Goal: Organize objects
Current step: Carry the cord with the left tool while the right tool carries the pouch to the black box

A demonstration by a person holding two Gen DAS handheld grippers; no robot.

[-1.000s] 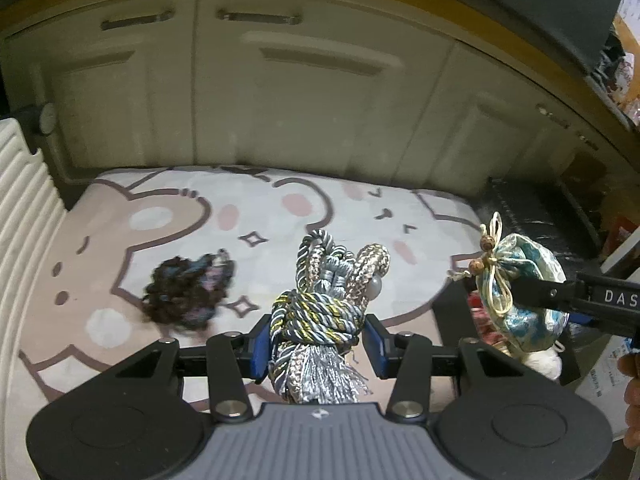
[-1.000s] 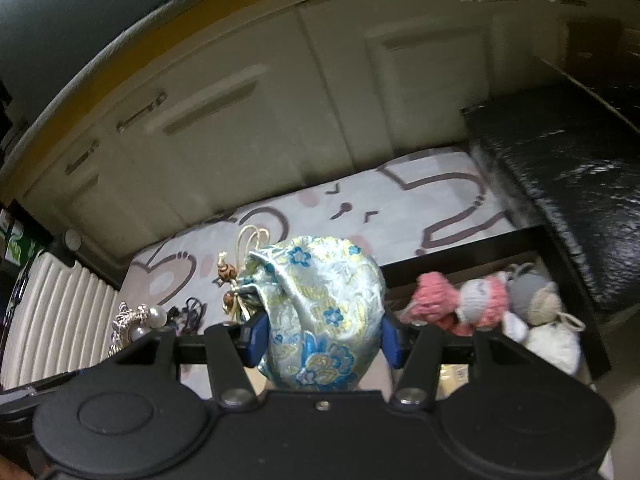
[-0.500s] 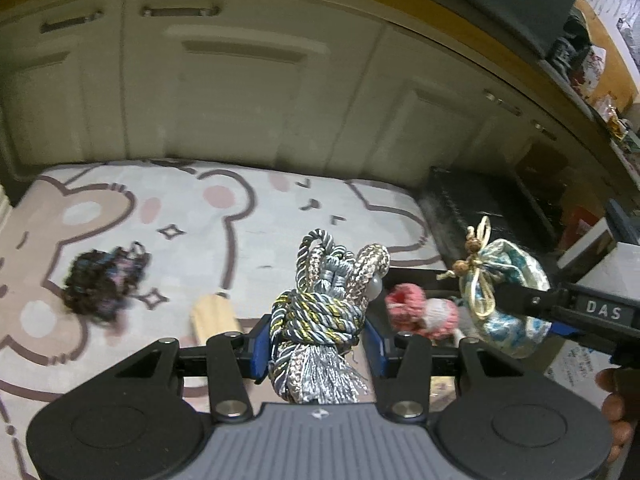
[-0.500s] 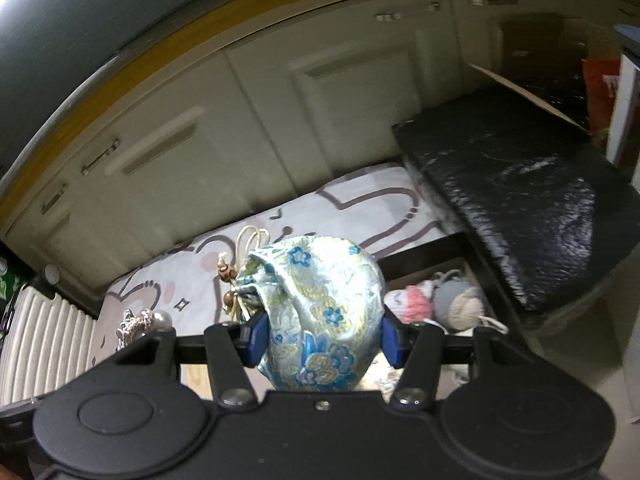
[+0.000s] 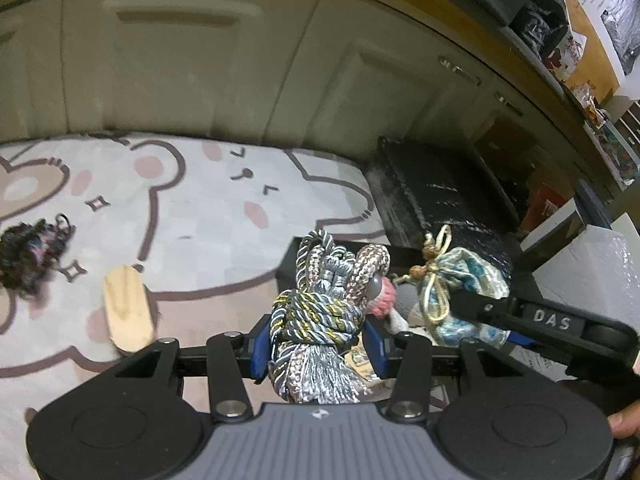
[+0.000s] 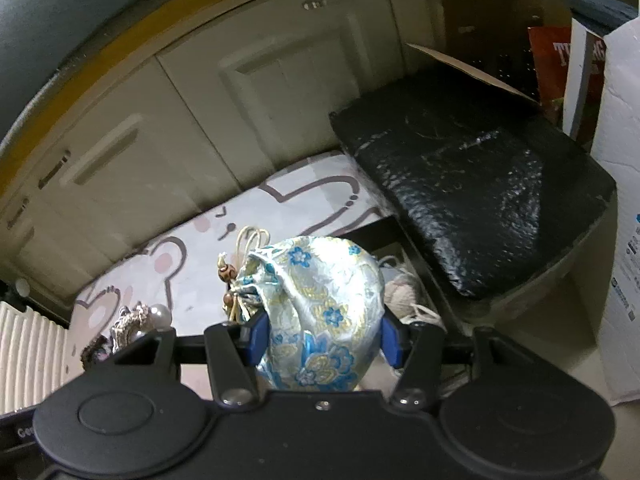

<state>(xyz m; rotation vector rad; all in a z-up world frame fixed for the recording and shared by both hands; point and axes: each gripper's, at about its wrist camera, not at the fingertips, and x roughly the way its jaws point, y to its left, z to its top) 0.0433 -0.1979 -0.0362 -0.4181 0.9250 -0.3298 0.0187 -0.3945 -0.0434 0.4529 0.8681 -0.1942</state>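
Observation:
My left gripper [image 5: 318,340] is shut on a bundle of grey, blue and gold braided cord [image 5: 316,308] with a tassel and a pearl bead. My right gripper [image 6: 322,338] is shut on a pale brocade pouch [image 6: 320,300] with blue flowers and a beaded drawstring. The same pouch [image 5: 464,292] and the right gripper's black finger show at the right of the left wrist view. Both loads hang over an open black box [image 5: 288,272] that holds knitted soft toys, one pink [image 5: 382,300] and one beige [image 6: 404,292].
A bear-patterned mat [image 5: 200,208] covers the floor in front of cream cabinet doors [image 5: 180,60]. On it lie a wooden piece [image 5: 126,304] and a dark woolly tuft [image 5: 28,252]. A black wrapped slab [image 6: 472,192] lies to the right, with white cartons [image 6: 620,200] beyond.
Both grippers have swung right across the mat with their loads still gripped. The black box and its toys have come under them; the dark tuft has slid to the left edge.

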